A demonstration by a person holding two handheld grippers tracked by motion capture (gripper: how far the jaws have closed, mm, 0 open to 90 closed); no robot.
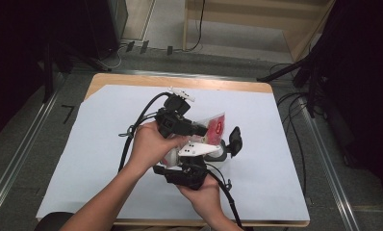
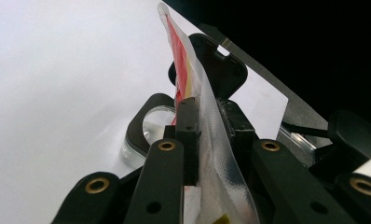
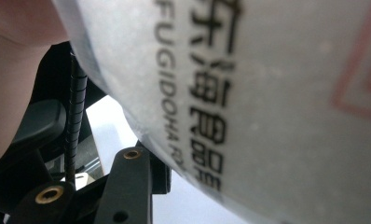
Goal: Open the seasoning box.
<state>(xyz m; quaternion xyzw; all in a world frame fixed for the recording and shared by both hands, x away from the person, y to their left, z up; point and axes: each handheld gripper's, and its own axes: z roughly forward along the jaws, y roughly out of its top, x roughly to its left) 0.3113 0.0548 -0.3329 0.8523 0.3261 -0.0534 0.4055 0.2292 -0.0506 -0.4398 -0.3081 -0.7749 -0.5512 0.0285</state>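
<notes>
A clear plastic packet (image 1: 215, 126) with red print is held up over the white table sheet (image 1: 98, 144). My left gripper (image 1: 203, 129) is shut on its top edge; in the left gripper view the film (image 2: 221, 163) is pinched between the jaws of that gripper (image 2: 204, 112). My right gripper (image 1: 181, 162) comes up from below, under the left hand. In the right gripper view the packet (image 3: 267, 116), with black printed lettering, lies pressed against one black finger (image 3: 130, 186) and hides the other jaw.
A glass jar (image 1: 219, 153) with a black flip lid (image 1: 235, 139) standing up sits on the sheet just right of the grippers; the jar (image 2: 148, 130) also lies beyond the left jaws. Cables trail from both grippers. Dark stands flank the table.
</notes>
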